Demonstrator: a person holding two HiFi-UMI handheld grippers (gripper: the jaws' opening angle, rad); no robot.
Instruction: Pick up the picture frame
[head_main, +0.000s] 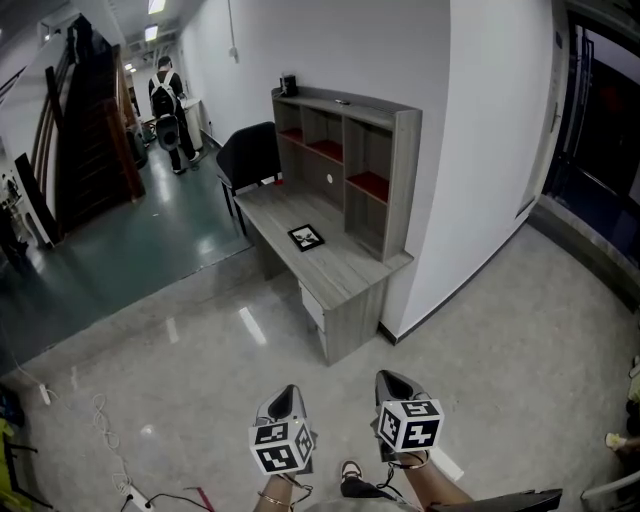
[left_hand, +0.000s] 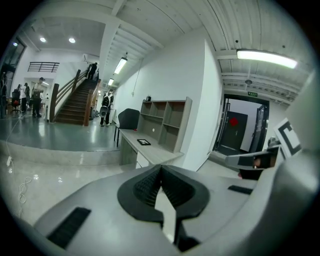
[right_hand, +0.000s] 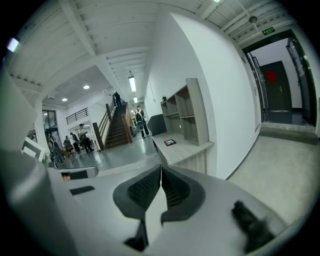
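A small black picture frame (head_main: 307, 237) lies flat on the grey wooden desk (head_main: 340, 275) against the white wall. The frame (left_hand: 143, 142) shows as a dark patch on the desk in the left gripper view, and it (right_hand: 170, 142) shows the same way in the right gripper view. My left gripper (head_main: 286, 399) and right gripper (head_main: 392, 383) are held side by side over the floor, well short of the desk. Both point toward it. The jaws of the left gripper (left_hand: 161, 168) meet at the tips with nothing between them. The right gripper (right_hand: 161, 167) is shut and empty too.
A shelf unit (head_main: 350, 165) stands on the desk's wall side, and a black chair (head_main: 248, 155) sits at its far end. A drawer (head_main: 313, 305) faces me. Cables (head_main: 110, 440) lie on the floor at left. A person (head_main: 167, 112) stands far back near a staircase (head_main: 85, 130).
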